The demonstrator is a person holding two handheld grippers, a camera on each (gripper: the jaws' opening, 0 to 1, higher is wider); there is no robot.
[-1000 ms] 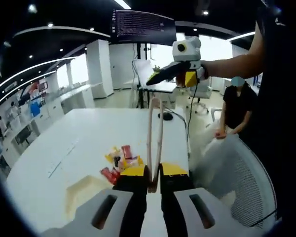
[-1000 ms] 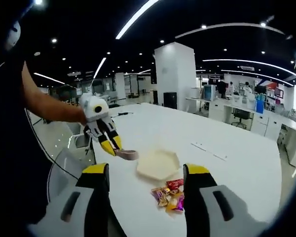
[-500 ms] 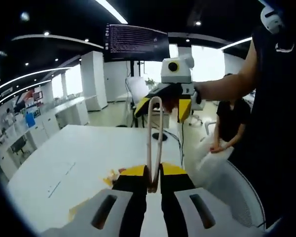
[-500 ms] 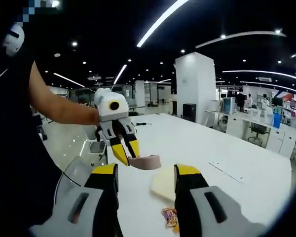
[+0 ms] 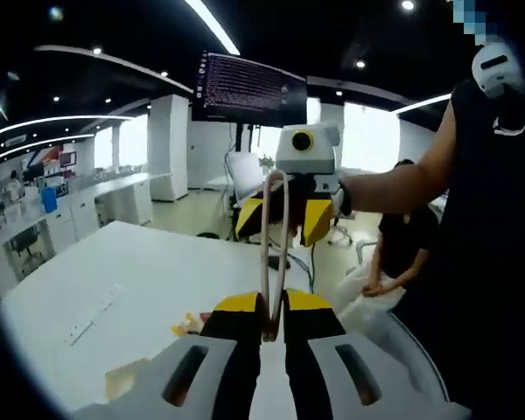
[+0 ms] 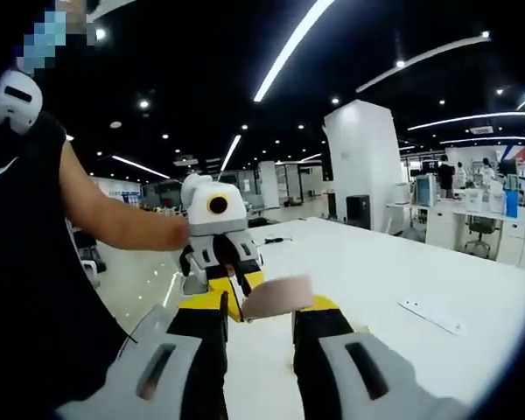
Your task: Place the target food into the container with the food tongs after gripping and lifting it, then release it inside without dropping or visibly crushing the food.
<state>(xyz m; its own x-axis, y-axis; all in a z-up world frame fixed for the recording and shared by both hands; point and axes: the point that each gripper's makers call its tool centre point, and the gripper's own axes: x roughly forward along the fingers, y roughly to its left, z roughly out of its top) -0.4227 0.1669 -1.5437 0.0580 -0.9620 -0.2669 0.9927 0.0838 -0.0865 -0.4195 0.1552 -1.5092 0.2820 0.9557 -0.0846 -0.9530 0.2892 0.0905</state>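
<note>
My left gripper [image 5: 274, 308] is shut on the base of beige looped food tongs [image 5: 264, 254], which stand up from its jaws. Facing it, my right gripper [image 5: 283, 219] has its yellow jaws on either side of the tongs' top, with a gap showing. In the right gripper view the tongs' end [image 6: 276, 297] lies between the open jaws of my right gripper [image 6: 261, 308], and my left gripper [image 6: 236, 284] sits just behind it. Wrapped snacks [image 5: 190, 324] lie on the white table [image 5: 131, 271] beside a beige container [image 5: 124, 378].
A person in black sits past the table's right edge [image 5: 402, 236]. A dark screen [image 5: 249, 87] hangs overhead. The table [image 6: 394, 262] stretches to the right in the right gripper view, with a white pillar [image 6: 359, 166] beyond it.
Both grippers have risen and drawn together. The right gripper's jaws have narrowed around the tongs' end. The snacks and the container have slipped lower in both views.
</note>
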